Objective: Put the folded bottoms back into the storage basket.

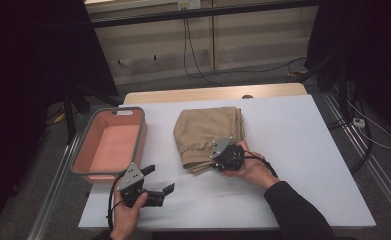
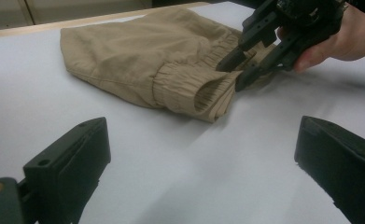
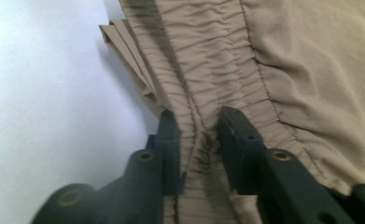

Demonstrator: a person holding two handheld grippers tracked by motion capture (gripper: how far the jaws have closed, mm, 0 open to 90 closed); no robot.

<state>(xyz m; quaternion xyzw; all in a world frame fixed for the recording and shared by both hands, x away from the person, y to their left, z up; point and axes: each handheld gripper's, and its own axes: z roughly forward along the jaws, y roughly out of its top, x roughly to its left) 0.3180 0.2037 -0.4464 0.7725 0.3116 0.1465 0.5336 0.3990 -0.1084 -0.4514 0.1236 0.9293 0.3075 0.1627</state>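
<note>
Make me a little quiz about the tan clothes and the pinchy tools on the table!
1. True or false: the right gripper pinches the elastic band of the folded tan garment.
2. The left gripper has its jaws: A) spread apart with nothing between them, B) clamped on cloth, C) inside the bin.
3. What stands to the left of the garment in the high view?

Key:
1. True; the ribbed band bunches between its jaws.
2. A.
3. A pink bin with a grey rim.
</note>
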